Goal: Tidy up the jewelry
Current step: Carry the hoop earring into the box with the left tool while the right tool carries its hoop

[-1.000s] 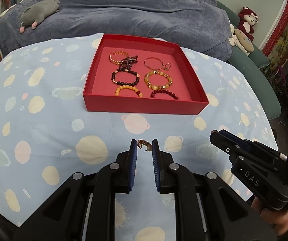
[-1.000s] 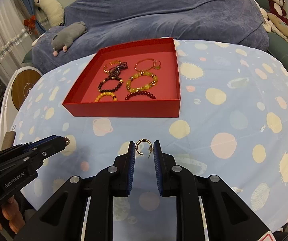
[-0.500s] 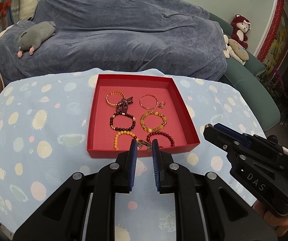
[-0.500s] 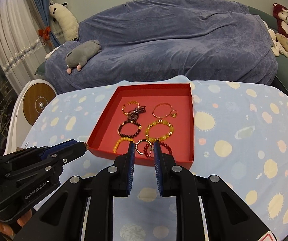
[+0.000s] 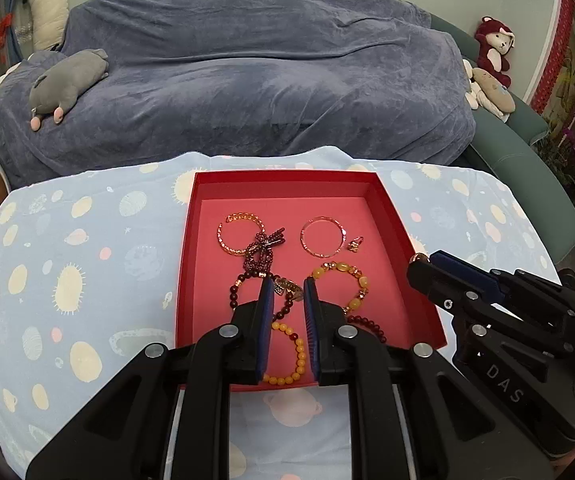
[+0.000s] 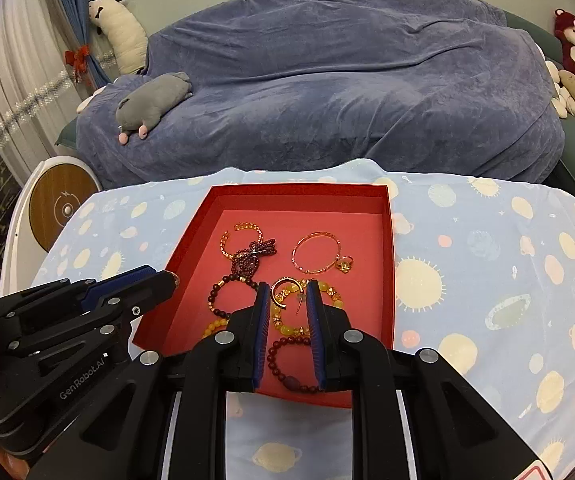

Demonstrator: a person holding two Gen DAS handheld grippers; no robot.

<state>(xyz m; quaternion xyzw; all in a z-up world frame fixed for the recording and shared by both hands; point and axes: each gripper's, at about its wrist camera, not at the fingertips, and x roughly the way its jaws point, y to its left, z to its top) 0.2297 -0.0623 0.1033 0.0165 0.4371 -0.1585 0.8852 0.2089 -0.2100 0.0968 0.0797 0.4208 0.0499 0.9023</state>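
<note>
Right wrist view: your right gripper (image 6: 287, 294) pinches a gold hoop earring (image 6: 285, 293) above the red tray (image 6: 387, 280) of bracelets. Your left gripper (image 5: 288, 290) likewise clamps a small earring (image 5: 288, 287) over that tray (image 5: 185, 272).

both handheld grippers are matte black plastic with angular, cut-out arms, round silver screw heads at the pivots and blue ribbed pads lining the inner faces of the fingers. the left gripper (image 5: 288, 294) appears from the side in the right wrist view, its body marked "genrobot.ai" in pale letters and a blue strip along its top. the right gripper (image 6: 286, 294) appears in the left wrist view with "das" printed on its dark housing and a small star-shaped screw near its tip.
</note>
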